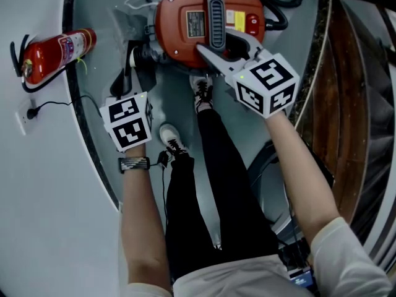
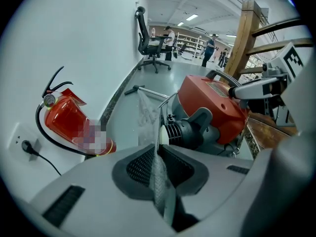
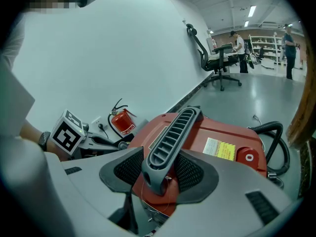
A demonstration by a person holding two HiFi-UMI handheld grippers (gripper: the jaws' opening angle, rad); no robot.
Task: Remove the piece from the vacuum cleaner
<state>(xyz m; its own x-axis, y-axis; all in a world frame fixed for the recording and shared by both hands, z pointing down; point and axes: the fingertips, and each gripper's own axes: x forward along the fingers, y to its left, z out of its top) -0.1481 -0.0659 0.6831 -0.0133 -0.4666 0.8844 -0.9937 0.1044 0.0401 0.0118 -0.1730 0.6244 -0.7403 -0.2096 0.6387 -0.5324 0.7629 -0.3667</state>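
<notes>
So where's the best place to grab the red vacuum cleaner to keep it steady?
Grab the grey ribbed handle on top of the vacuum cleaner, coming down at its near end with one jaw each side. It is a narrow raised bar that fits between the jaws; the rest looks too wide and round. The right tool grips it just so.

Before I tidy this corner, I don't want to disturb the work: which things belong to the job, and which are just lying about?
Job: vacuum cleaner; its grey handle, gripped by the right gripper; thin pale piece, pinched by the left gripper.
Lying about: fire extinguisher; wall plug; office chair.
</notes>
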